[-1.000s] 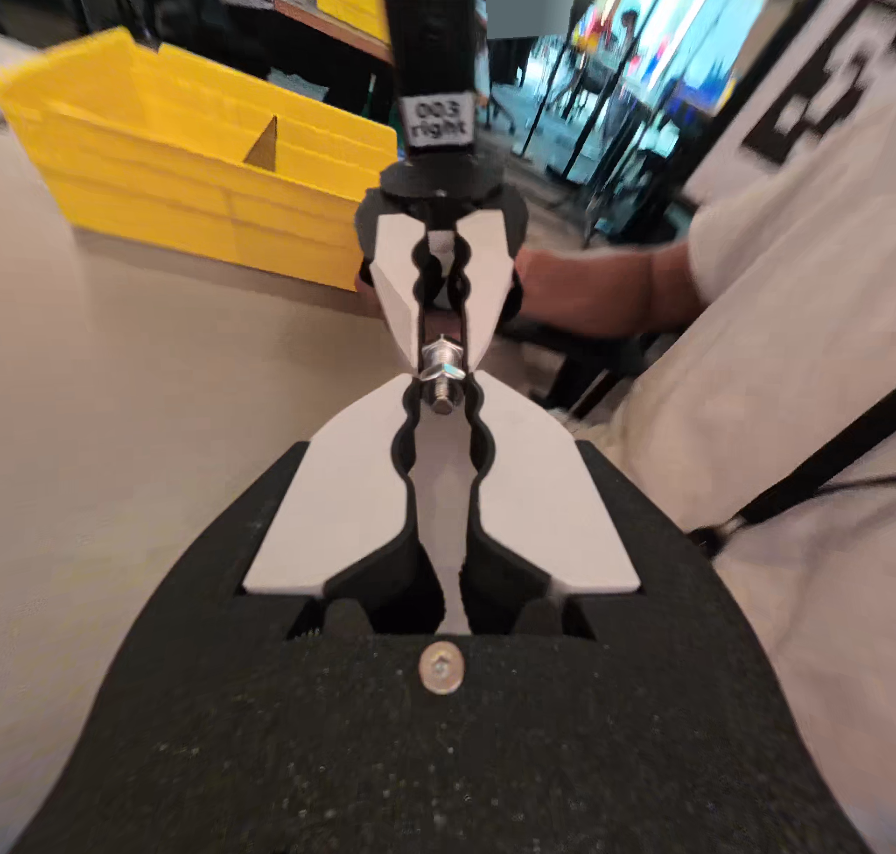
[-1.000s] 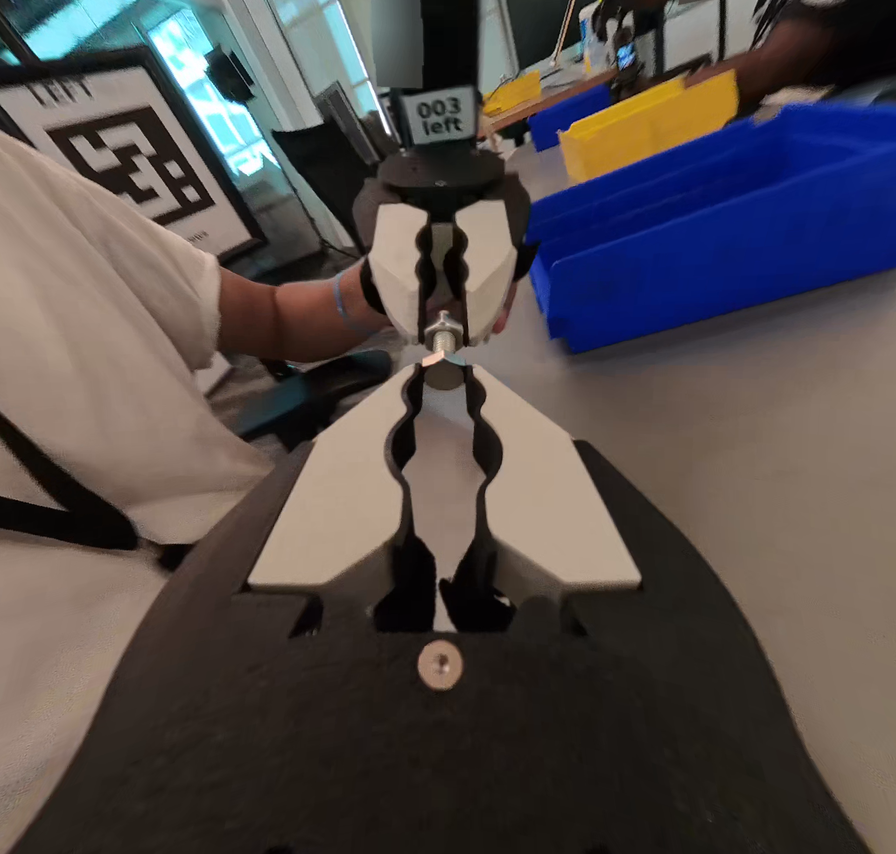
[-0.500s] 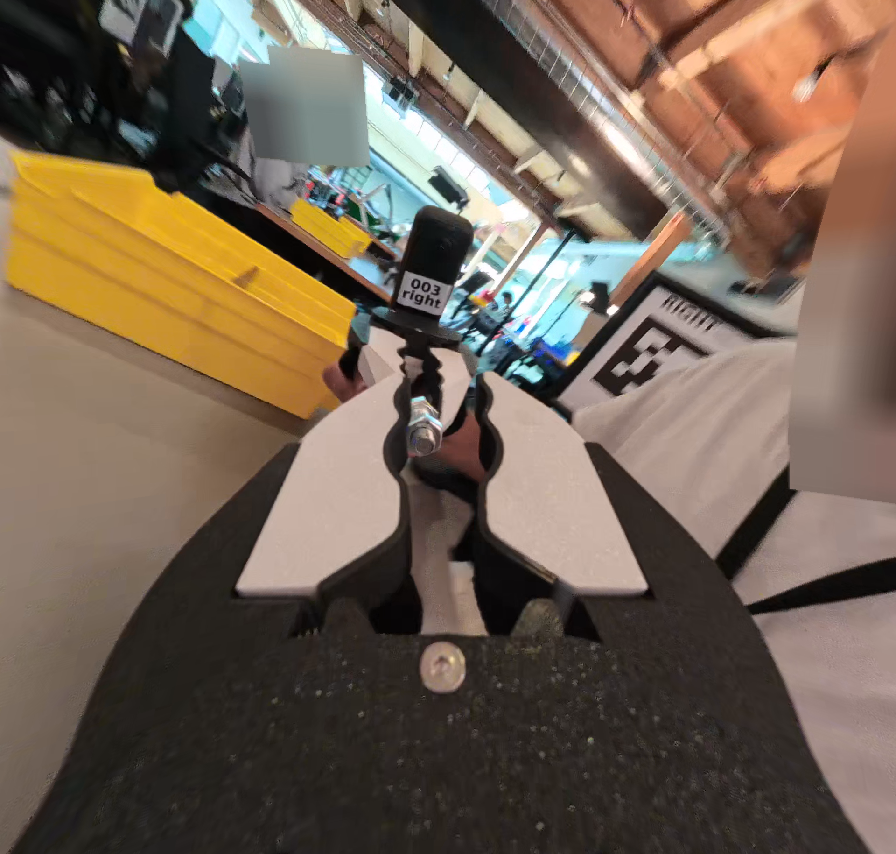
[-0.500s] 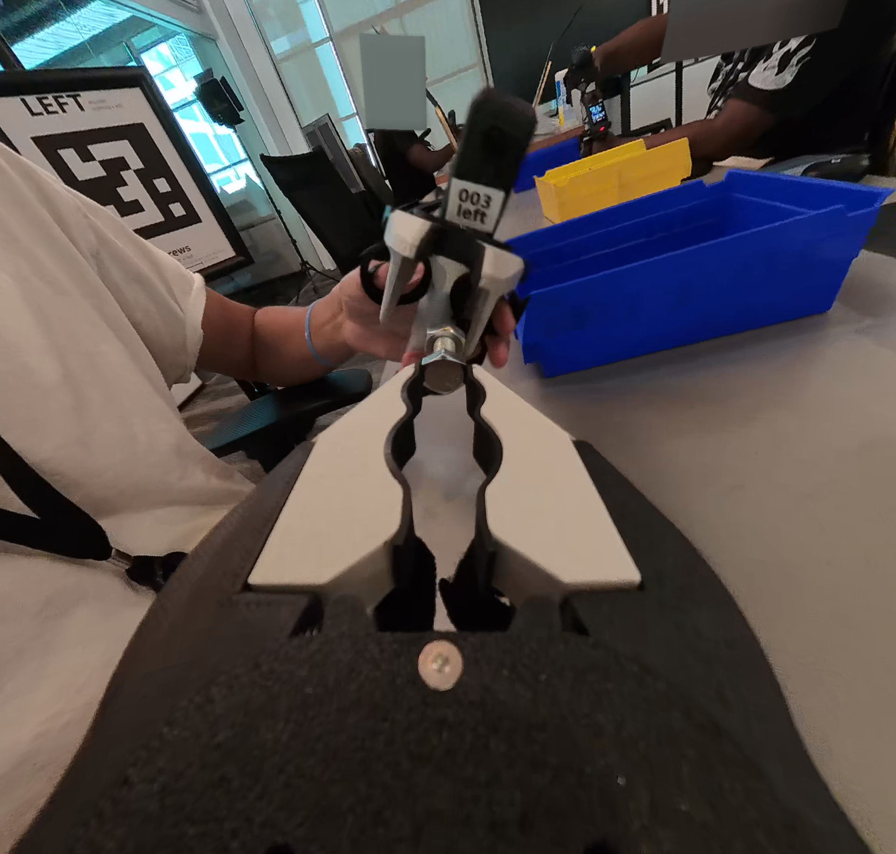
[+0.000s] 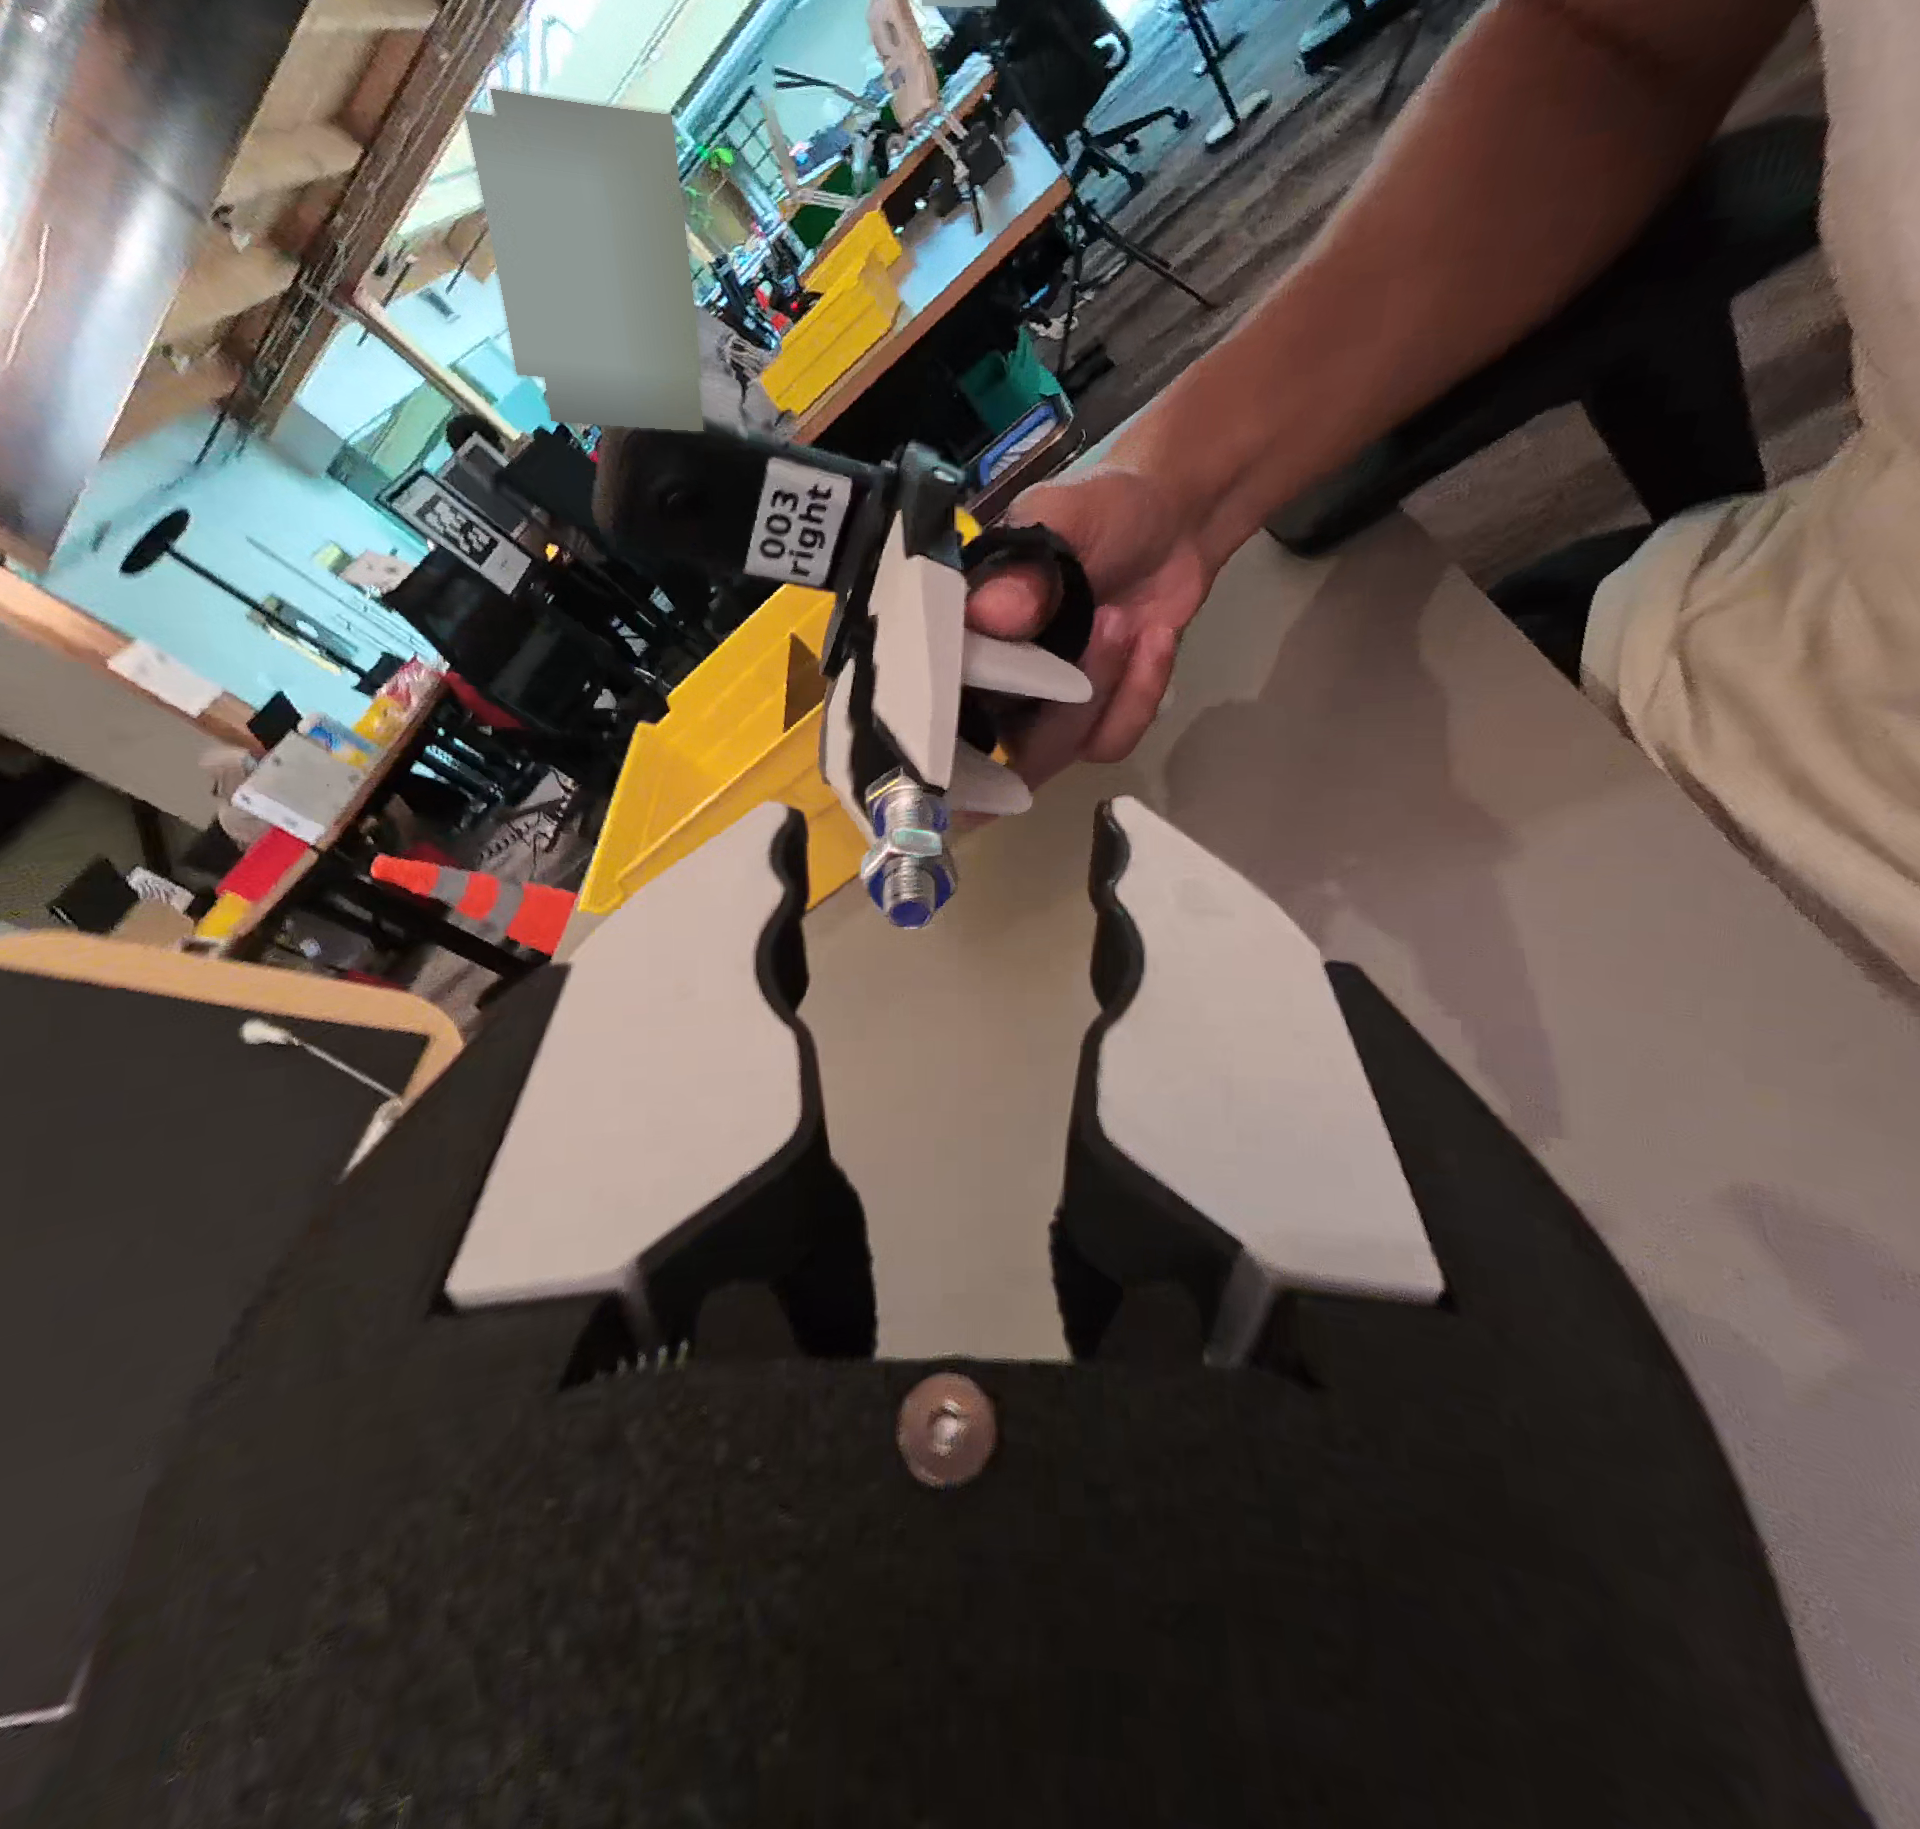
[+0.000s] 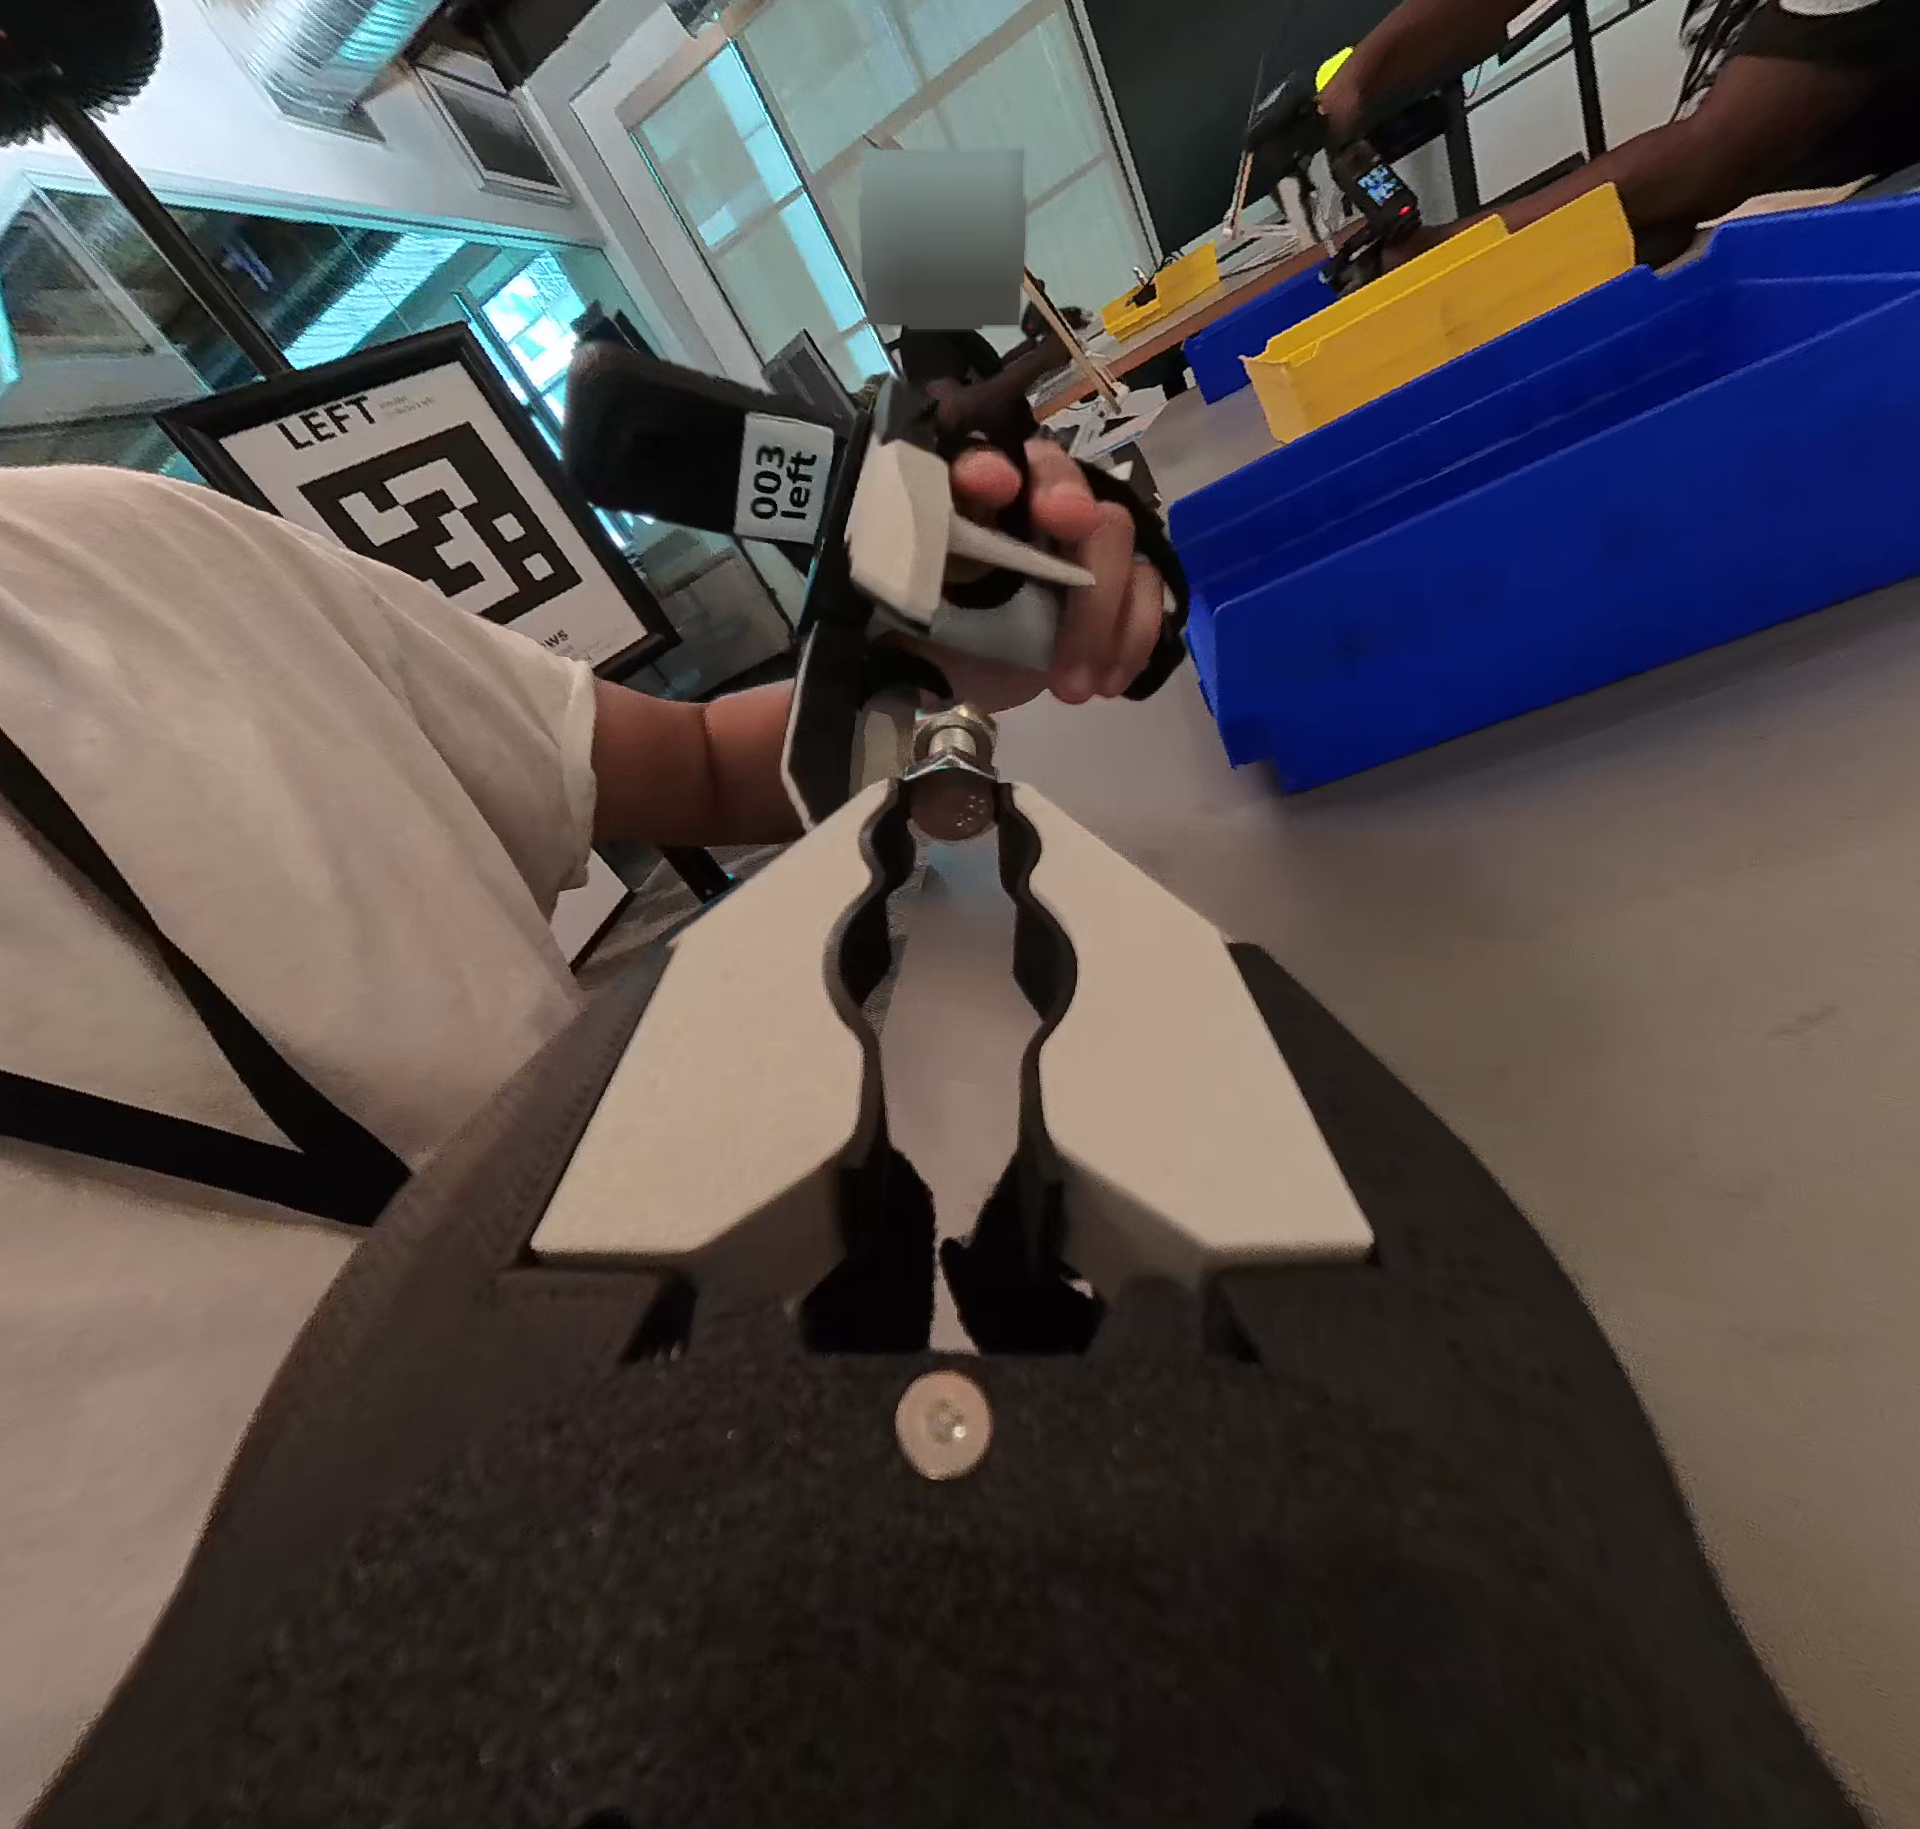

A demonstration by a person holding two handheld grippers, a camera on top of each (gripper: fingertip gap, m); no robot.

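— While the bolt (image 6: 953, 805) hangs above the grey surface (image 6: 1558, 948), what grips it?
— The right tongs (image 6: 951, 811), clenched on its head; a nut (image 5: 911, 846) sits partway along the thread.
— And the left tongs (image 5: 945, 823)?
— Spread wide, empty, their fingers (image 5: 717, 948) flanking the bolt's tip without touching.
— Around them?
— A yellow bin (image 5: 717, 771) behind, a blue bin (image 6: 1558, 553) well apart.

Bright daylight comes through large windows (image 6: 914, 117) at the back, leaving soft shadows on the grey counter (image 5: 1455, 844). Both views bend strongly at the edges. Motion blur smears the left view's upper left corner; distant objects look soft.
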